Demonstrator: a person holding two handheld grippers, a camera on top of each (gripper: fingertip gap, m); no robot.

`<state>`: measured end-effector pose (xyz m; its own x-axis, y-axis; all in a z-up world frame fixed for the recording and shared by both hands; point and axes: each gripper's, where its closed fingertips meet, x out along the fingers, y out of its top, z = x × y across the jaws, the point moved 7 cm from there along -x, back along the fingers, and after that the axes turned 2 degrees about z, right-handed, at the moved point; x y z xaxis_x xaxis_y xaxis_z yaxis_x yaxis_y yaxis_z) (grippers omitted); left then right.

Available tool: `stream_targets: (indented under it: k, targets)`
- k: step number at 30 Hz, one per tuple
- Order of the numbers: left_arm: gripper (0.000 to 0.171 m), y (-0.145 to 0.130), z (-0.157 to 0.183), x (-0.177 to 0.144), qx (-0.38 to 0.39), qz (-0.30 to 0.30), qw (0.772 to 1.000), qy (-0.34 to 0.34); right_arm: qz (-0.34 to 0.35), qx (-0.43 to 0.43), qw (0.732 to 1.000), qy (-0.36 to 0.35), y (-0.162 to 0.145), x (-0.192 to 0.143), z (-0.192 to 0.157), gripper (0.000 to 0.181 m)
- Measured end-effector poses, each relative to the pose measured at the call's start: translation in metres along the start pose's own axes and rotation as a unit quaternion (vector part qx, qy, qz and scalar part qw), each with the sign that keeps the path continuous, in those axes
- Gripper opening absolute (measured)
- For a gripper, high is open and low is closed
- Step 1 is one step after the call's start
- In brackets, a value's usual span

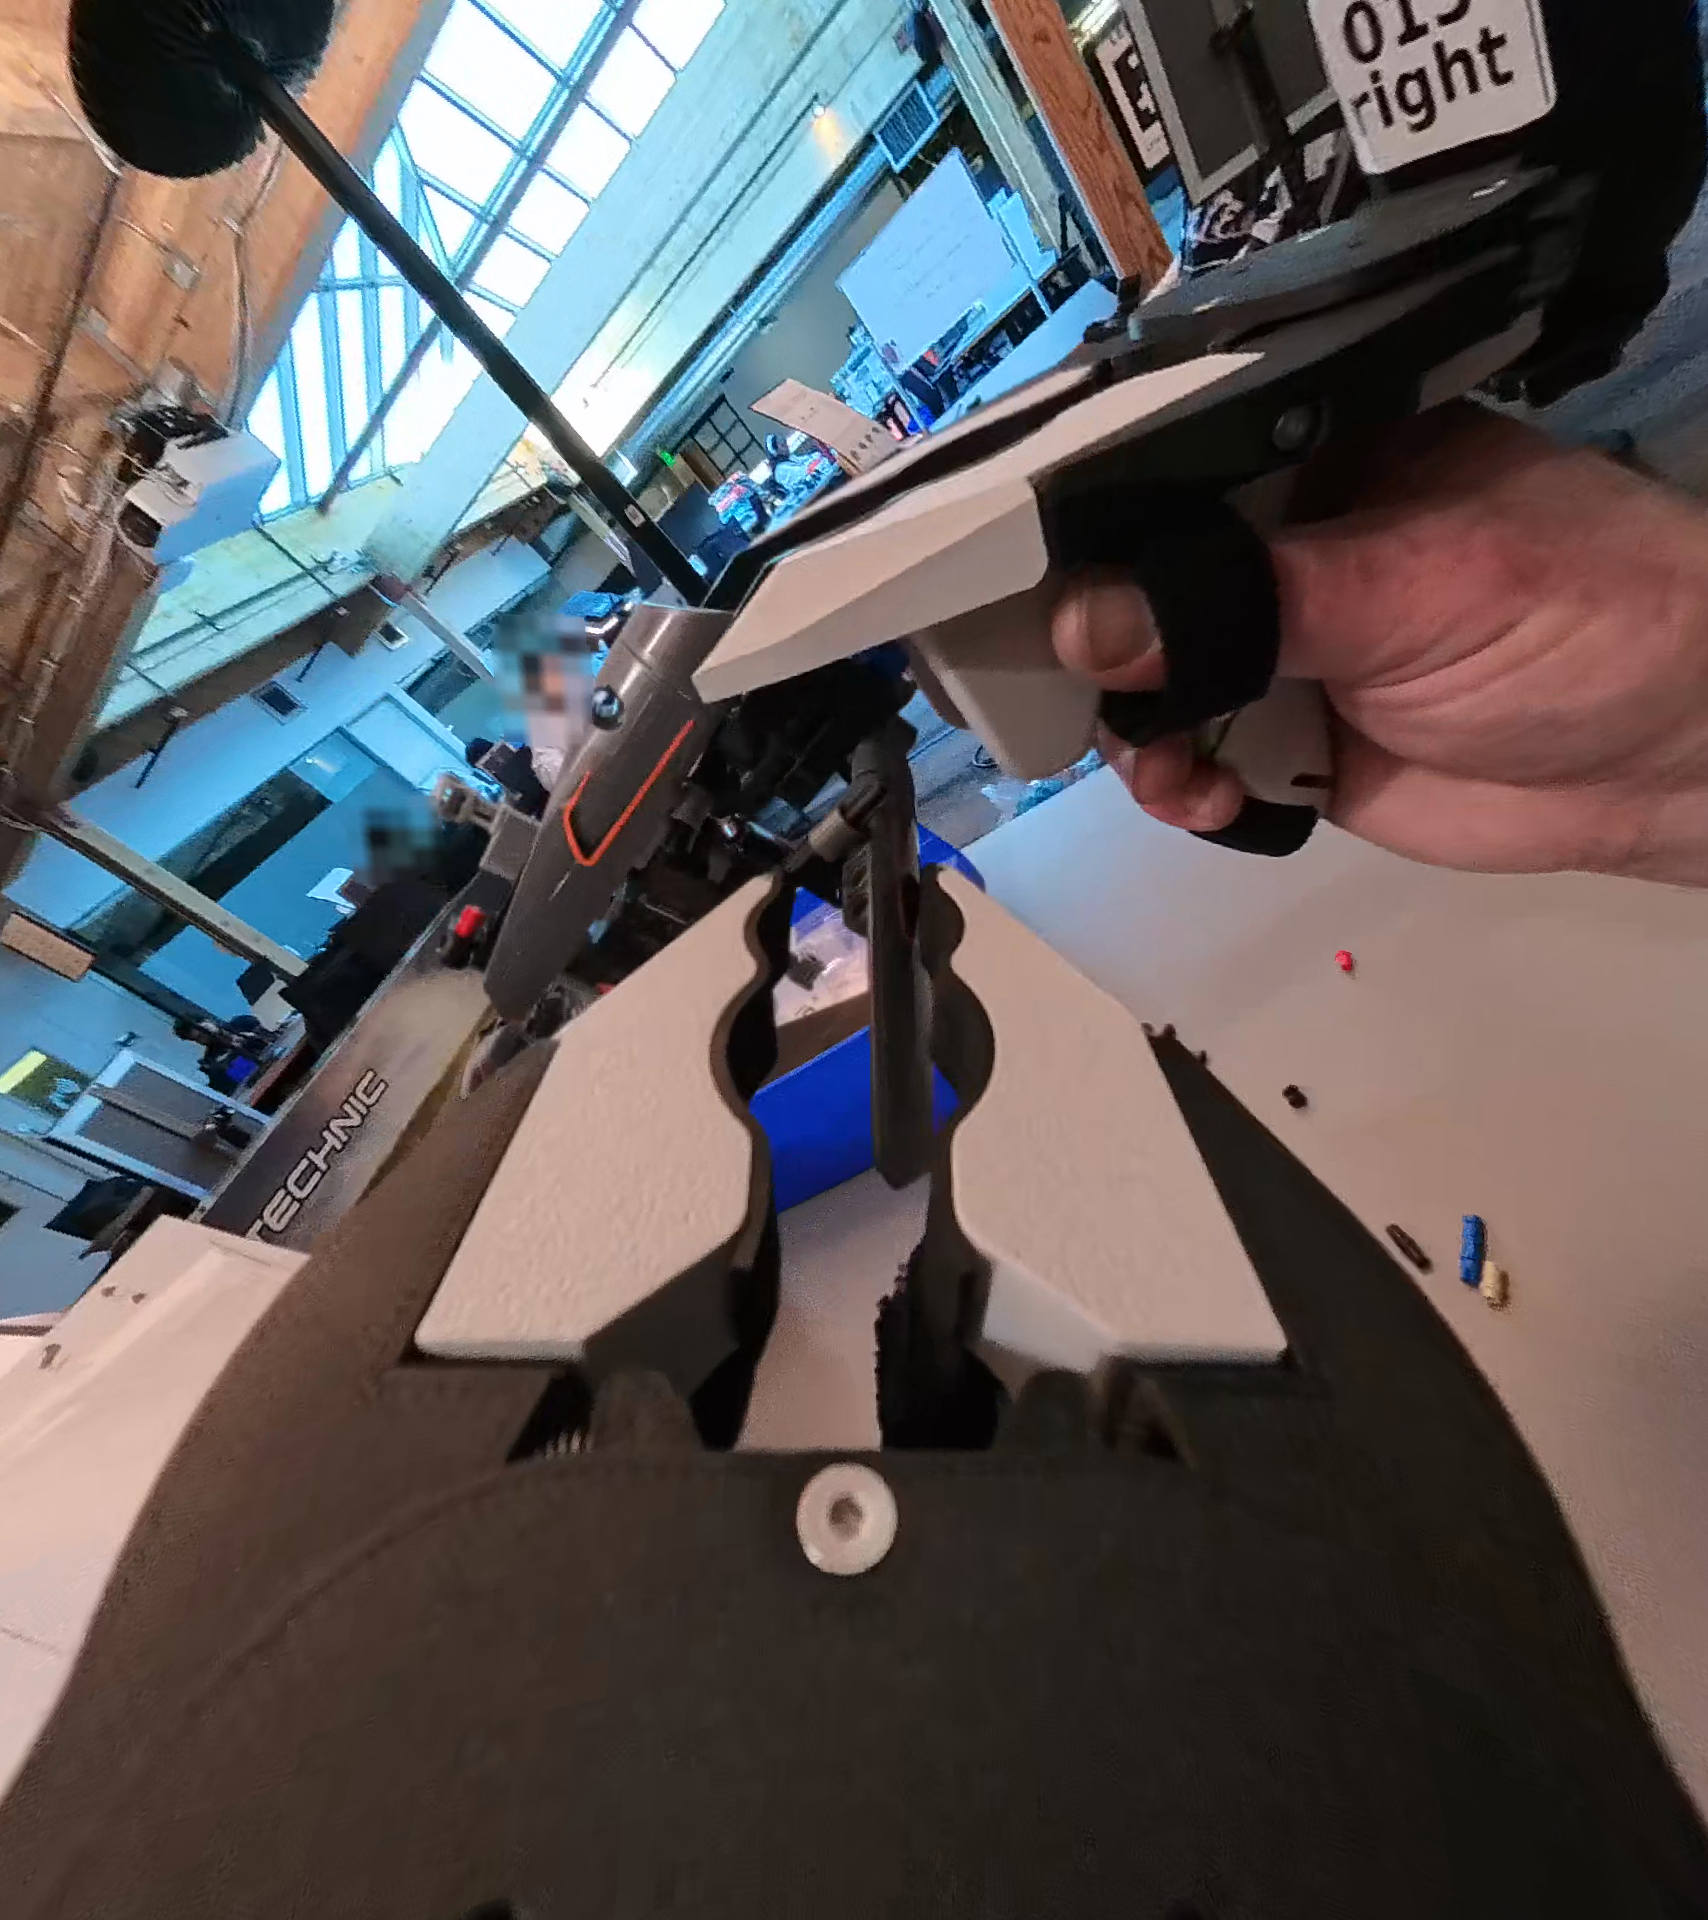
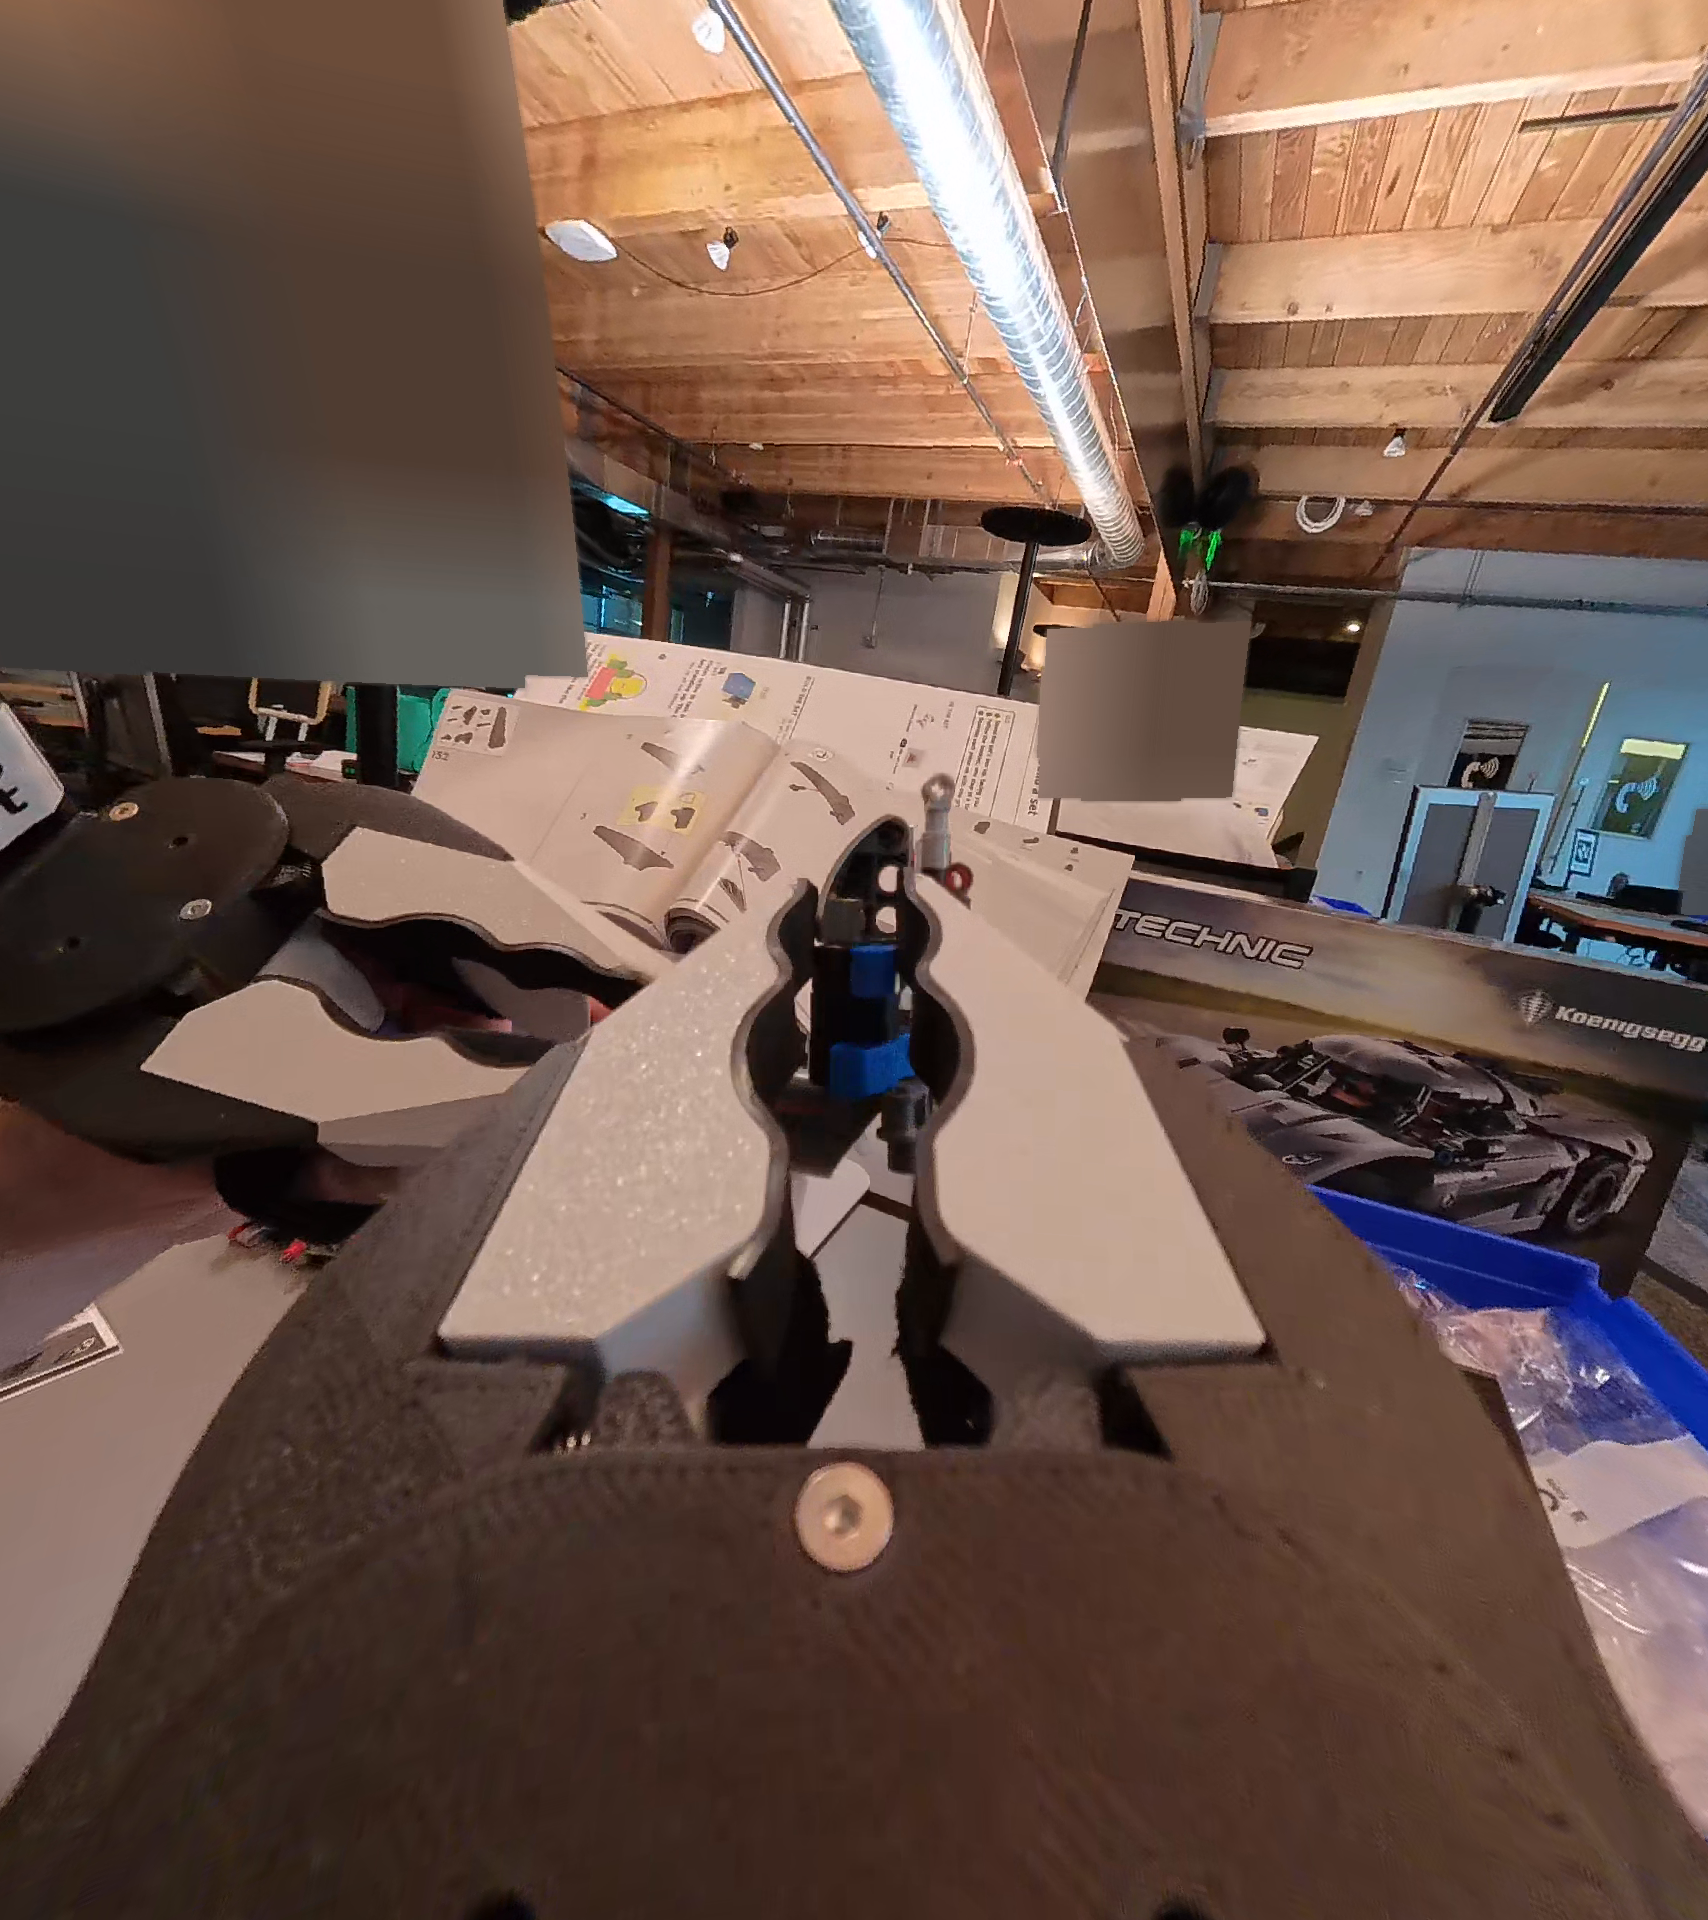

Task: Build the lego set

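Note:
In the left wrist view my left gripper is shut on a long dark grey bar that hangs from the lego model, a dark grey body with an orange stripe held up above the table. My right gripper, held by a hand, reaches into the model from the upper right. In the right wrist view my right gripper is shut on a black part of the model with blue pieces. The left gripper comes in from the left, with its fingertips hidden behind my right finger.
Small loose pieces lie on the white table: red, blue, tan, black. An open instruction booklet and the set's box stand behind. A blue bin with plastic bags is at right. The gap from one gripper's tips to the other's is roughly 5 cm.

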<state>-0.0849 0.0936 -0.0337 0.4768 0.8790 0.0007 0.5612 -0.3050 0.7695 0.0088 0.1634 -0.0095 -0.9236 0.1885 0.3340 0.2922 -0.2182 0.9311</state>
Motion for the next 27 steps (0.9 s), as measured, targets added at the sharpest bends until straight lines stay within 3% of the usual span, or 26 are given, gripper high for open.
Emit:
stream_targets:
  k: [10, 20, 27]
  targets:
    - [0.013, -0.005, 0.001, 0.003, -0.012, 0.018, 1.000, 0.009, 0.035, 0.038, 0.998, 0.027, -0.002, -0.006, 0.004, 0.013]
    - [0.007, 0.010, 0.012, 0.001, 0.162, 0.017, 0.984, 0.072, 0.113, 0.170, 0.973, 0.104, 0.004, -0.025, 0.006, 0.017]
    - [0.005, 0.013, 0.014, 0.002, 0.206, 0.001, 0.975, 0.079, 0.053, 0.081, 0.993, 0.067, 0.010, -0.039, 0.007, 0.034]
